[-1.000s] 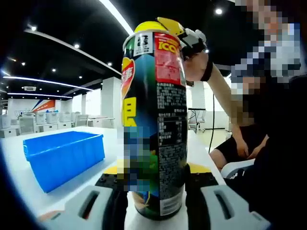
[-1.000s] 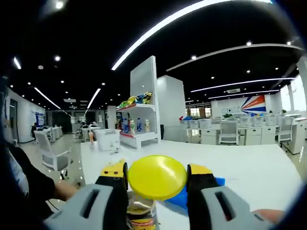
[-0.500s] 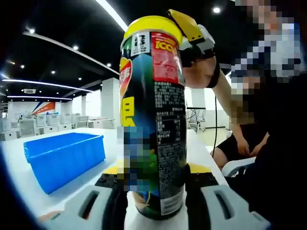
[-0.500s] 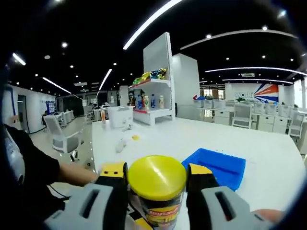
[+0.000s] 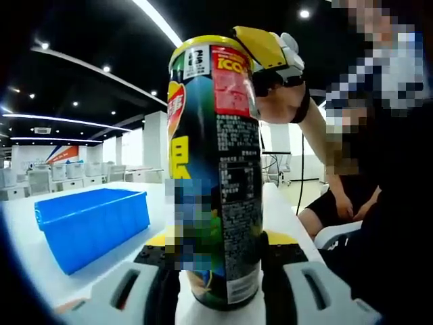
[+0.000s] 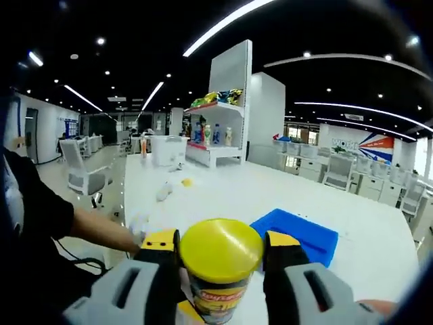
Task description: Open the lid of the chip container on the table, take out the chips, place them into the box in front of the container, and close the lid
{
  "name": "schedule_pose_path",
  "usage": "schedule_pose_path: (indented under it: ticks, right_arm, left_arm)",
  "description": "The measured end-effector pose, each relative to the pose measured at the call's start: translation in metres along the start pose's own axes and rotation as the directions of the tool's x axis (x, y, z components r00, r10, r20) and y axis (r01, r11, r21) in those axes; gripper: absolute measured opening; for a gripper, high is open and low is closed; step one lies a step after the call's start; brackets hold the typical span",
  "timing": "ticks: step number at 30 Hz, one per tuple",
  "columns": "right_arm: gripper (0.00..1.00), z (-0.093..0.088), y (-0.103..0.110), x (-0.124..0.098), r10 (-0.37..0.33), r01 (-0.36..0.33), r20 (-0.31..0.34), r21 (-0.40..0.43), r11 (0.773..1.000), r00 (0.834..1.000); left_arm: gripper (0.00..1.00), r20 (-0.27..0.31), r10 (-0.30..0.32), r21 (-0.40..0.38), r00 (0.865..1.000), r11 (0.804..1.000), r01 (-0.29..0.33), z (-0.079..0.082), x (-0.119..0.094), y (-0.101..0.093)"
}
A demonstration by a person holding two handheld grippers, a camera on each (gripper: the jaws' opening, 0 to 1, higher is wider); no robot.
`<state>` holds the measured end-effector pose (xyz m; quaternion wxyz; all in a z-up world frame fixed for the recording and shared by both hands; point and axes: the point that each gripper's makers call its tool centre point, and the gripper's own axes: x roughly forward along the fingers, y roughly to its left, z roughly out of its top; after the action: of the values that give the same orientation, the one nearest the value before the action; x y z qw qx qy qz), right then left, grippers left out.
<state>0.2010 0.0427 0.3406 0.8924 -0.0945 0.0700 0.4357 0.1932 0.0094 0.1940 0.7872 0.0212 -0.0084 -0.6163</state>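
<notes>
A tall chip can [image 5: 216, 169] with a dark printed label stands upright on the white table [image 5: 27, 237]. My left gripper [image 5: 218, 258] is shut on its lower part. The yellow lid [image 6: 220, 249] sits on the can's top [image 6: 216, 301], and my right gripper [image 6: 220, 252] is shut on it, a jaw on each side. In the left gripper view the right gripper [image 5: 270, 51] shows at the can's upper right, over the lid's thin yellow edge [image 5: 203, 40]. The blue box [image 5: 91, 223] stands open beside the can, seen as the blue box [image 6: 304, 233] just beyond it.
A person sits close on one side of the table, with a forearm [image 6: 95, 230] reaching toward the can and a body [image 5: 379, 203] near it. A white shelf unit [image 6: 216, 142] with snacks stands at the far table end. Small scraps [image 6: 166, 193] lie on the table.
The lid was held tilted above the open can a second ago. It has come down and now sits flat on the can's top. The left gripper has kept its hold.
</notes>
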Motion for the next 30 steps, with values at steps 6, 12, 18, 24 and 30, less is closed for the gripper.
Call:
schedule_pose_path:
  ticks: [6,12,18,24,30]
  right_arm:
    - [0.47,0.03,-0.002,-0.007,0.006,-0.019,0.162,0.075,0.997,0.987]
    - [0.18,0.052,-0.01,-0.006,-0.032,-0.018,0.267,0.184,0.983,0.963]
    - [0.12,0.022,0.005,0.013,-0.035,0.03,0.179,0.031,0.999,0.983]
    - [0.1,0.015,0.001,0.016,-0.072,0.079,0.173,-0.034,0.996,0.982]
    - [0.01,0.015,-0.004,0.026,-0.042,0.042,0.178,0.003,0.999,0.983]
  left_arm:
    - [0.47,-0.001,0.001,0.002,1.0,1.0,-0.001,0.0,0.0,0.0]
    - [0.47,-0.002,0.002,0.004,1.0,1.0,-0.002,0.0,-0.001,0.0]
    - [0.47,0.0,0.005,0.006,1.0,1.0,-0.005,-0.001,-0.001,0.0]
    - [0.47,-0.007,0.002,0.008,1.0,1.0,-0.002,-0.001,0.0,0.0]
    - [0.46,-0.01,-0.008,0.011,1.0,1.0,0.009,-0.002,0.0,-0.001]
